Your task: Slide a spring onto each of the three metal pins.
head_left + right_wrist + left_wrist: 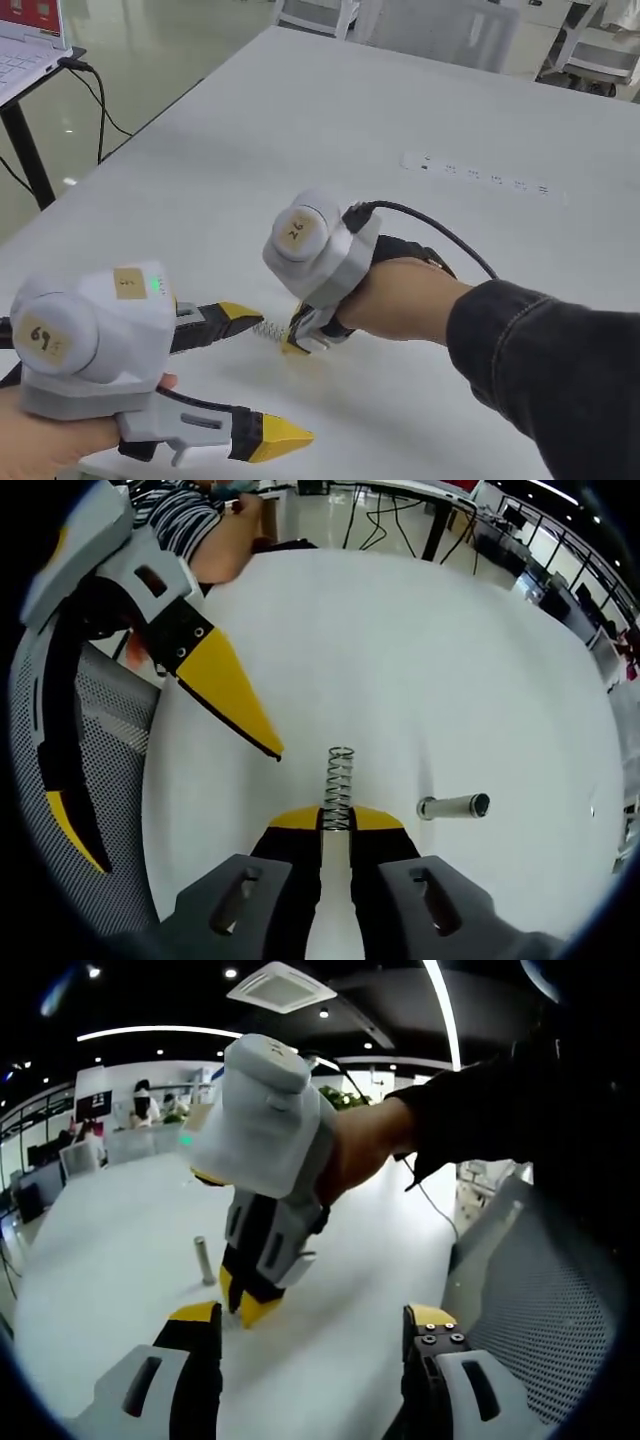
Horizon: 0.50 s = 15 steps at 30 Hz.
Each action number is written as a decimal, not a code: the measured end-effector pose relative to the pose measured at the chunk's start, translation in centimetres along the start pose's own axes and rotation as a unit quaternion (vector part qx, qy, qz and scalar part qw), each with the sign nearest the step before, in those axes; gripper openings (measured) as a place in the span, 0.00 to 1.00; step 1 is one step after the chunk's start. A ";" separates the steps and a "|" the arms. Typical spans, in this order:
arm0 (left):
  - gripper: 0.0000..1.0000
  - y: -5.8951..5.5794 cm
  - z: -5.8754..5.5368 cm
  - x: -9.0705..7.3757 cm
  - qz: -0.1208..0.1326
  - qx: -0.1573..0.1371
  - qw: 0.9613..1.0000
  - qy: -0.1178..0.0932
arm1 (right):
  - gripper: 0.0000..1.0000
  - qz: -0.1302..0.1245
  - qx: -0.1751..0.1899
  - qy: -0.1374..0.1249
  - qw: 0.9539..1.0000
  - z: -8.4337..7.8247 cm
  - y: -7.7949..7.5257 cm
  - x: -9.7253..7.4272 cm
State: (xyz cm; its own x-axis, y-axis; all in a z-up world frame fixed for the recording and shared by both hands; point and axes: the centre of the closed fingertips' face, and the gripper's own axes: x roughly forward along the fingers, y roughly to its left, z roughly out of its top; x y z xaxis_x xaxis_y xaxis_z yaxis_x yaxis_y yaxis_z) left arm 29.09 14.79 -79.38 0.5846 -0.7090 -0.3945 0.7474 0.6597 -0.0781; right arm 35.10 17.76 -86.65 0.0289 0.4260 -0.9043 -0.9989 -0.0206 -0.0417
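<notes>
- Head view: the right gripper [298,338], held in a hand, pinches 1 end of a small coil spring [268,329] just above the white table [400,120]. The free end of the spring points toward the left gripper [265,372]. The 2 yellow-tipped jaws of the left gripper are spread wide, with nothing between them.
- Left gripper view: its own jaws are spread and empty. In front of them the right gripper points down at the table. 1 short metal pin [205,1260] is just beside it and seems to stand upright, apart from both grippers.
- Right gripper view: its jaws are pressed together on the near end of the spring [339,775], and most of the coil is free beyond the tips. The pin [452,806] is near, to the right in this view, and does not touch the spring.
- Handling, as I judge it: the spring is light and thin, soft along its length and easy to bend sideways. A hard squeeze may crush the coils or make it jump away. The hold at 1 end is good, because the open end stays free for the pin.
- The pin looks stiff, smooth and slippery. I think it is best taken near 1 end, so that the rest stays bare for the spring.
</notes>
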 end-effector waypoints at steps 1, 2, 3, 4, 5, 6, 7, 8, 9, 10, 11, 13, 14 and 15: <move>0.69 0.0 0.0 -0.1 0.001 0.000 1.000 0.000 | 0.07 0.000 0.006 -0.002 1.000 0.0 0.1 0.0; 0.69 0.0 0.0 -0.1 0.001 0.000 1.000 0.001 | 0.07 0.000 0.007 -0.002 1.000 -0.1 0.1 0.0; 0.69 0.0 -0.1 -0.2 0.002 0.000 1.000 0.001 | 0.07 0.001 0.010 -0.003 1.000 -0.1 0.2 -0.1; 0.69 0.1 -0.1 -0.2 0.002 0.000 1.000 0.002 | 0.07 0.002 0.011 -0.002 1.000 -0.2 0.3 -0.1; 0.68 0.1 -0.1 -0.2 0.002 0.000 1.000 0.003 | 0.07 0.003 0.010 -0.001 1.000 -0.3 0.4 -0.1; 0.68 0.1 -0.2 -0.2 0.002 0.000 1.000 0.003 | 0.07 0.003 0.009 0.001 1.000 -0.5 0.4 -0.2; 0.68 0.1 -0.2 -0.1 0.002 0.000 1.000 0.004 | 0.07 0.002 0.006 0.004 1.000 -0.7 0.5 -0.3; 0.68 0.1 -0.2 -0.1 0.002 0.000 1.000 0.004 | 0.07 0.002 0.006 0.005 1.000 -0.8 0.5 -0.4; 0.68 0.1 -0.1 0.0 0.001 0.000 1.000 0.003 | 0.07 0.002 0.006 0.006 1.000 -1.0 0.5 -0.5; 0.68 0.0 -0.1 0.0 0.001 0.001 1.000 0.003 | 0.07 0.002 0.007 0.006 1.000 -1.1 0.5 -0.6; 0.68 0.0 -0.1 0.0 0.000 0.001 1.000 0.003 | 0.07 0.003 0.008 0.005 1.000 -1.2 0.5 -0.8; 0.68 0.0 -0.2 0.1 -0.001 0.001 1.000 0.005 | 0.07 0.003 0.009 0.005 1.000 -1.4 0.6 -1.2; 0.67 0.1 -0.3 0.1 -0.001 0.000 1.000 0.007 | 0.07 0.002 0.008 0.004 1.000 -1.4 0.6 -1.4; 0.67 0.1 -0.3 0.2 -0.001 0.000 1.000 0.008 | 0.07 0.002 0.008 0.003 1.000 -1.4 0.6 -1.6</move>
State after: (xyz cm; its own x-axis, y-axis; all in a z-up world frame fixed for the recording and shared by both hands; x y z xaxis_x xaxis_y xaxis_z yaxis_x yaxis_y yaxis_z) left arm 29.15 14.81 -79.78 0.5775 -0.7069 -0.4083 0.7491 0.6577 -0.0790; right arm 34.49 15.78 -85.80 0.0244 0.4208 -0.9068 -0.9995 -0.0074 -0.0303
